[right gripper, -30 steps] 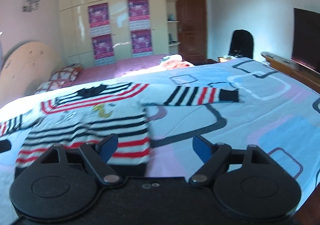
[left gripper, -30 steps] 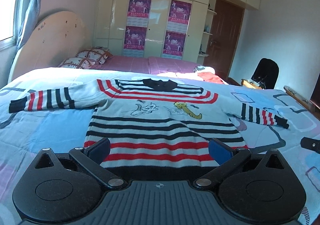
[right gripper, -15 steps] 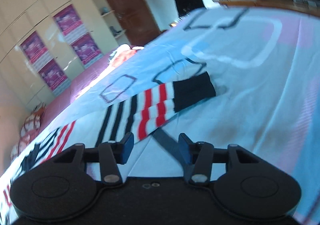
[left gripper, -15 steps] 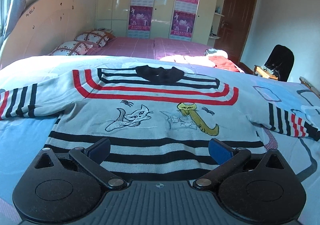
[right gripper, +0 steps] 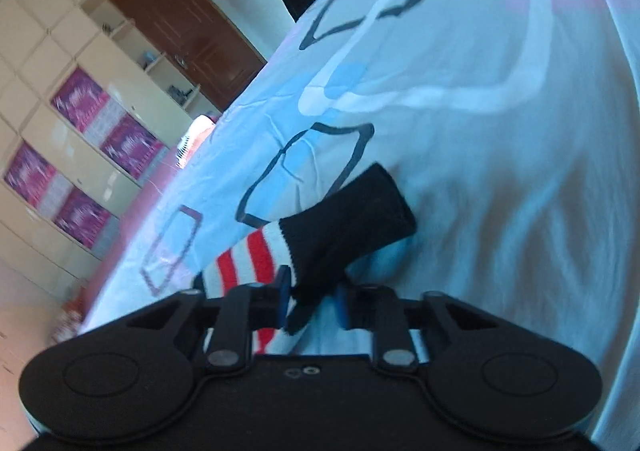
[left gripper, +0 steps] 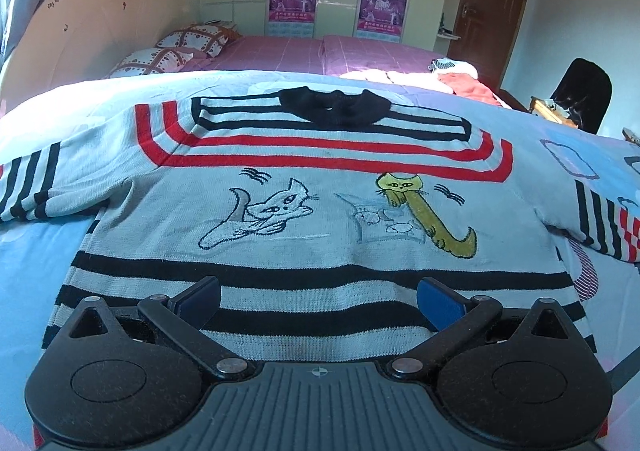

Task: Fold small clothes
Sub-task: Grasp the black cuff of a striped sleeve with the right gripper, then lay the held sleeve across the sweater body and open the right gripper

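A small grey sweater with red and black stripes, a black collar and two cat drawings lies flat, front up, on the bed, sleeves spread out. My left gripper is open and empty, low over the sweater's lower stripes. My right gripper has its jaws nearly closed around the edge of the sweater's right sleeve, at the black cuff; the cuff sticks out past the fingers and looks slightly raised off the sheet.
The bed has a light blue sheet with outlined shapes. Pillows and a loose pile of clothes lie at the far side. A black chair, a door and wardrobes stand beyond.
My left gripper moved forward over the sweater, staying open. My right gripper swung right to the sleeve end, tilted, and closed from wide open onto the cuff.
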Demonstrator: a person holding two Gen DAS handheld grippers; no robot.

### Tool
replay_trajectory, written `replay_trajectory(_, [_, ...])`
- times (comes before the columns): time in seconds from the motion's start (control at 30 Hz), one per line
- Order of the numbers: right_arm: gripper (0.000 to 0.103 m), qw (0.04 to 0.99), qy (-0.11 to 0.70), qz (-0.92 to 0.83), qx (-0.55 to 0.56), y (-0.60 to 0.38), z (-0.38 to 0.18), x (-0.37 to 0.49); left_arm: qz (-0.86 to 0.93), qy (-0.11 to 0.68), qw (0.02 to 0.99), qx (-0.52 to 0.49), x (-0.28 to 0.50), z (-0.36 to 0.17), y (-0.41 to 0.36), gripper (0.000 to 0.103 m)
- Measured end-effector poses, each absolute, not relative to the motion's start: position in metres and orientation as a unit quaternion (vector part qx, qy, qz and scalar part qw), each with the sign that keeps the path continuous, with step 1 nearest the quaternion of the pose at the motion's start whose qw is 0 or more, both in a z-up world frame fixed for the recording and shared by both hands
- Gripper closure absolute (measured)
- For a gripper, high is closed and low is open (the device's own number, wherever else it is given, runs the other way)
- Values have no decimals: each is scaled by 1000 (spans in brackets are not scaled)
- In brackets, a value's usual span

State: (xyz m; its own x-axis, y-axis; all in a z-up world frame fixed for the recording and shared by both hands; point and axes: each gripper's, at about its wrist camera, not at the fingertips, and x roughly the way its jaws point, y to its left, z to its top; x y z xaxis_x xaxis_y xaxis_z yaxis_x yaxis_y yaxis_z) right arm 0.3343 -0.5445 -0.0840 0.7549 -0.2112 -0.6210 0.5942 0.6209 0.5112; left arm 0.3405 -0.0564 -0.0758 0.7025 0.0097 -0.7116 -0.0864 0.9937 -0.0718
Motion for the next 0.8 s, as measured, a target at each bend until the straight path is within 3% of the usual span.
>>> replay_trajectory(0.23, [95, 872, 277, -251, 316, -537, -74, 348, 45, 384, 920, -69, 344, -78, -26, 0])
replay_trajectory(0.4, [95, 911, 250, -180, 273, -487, -36, 360, 55, 384, 918, -77, 350, -81, 7, 0])
replay_trajectory(0.6, [95, 942, 273, -15, 192, -356, -8, 402, 60, 377, 919, -96, 358, -85, 48, 0])
replay_trajectory(0.8, [95, 920, 333, 107, 175, -222, -31, 430, 71, 379, 918, -97, 352, -83, 83, 0])
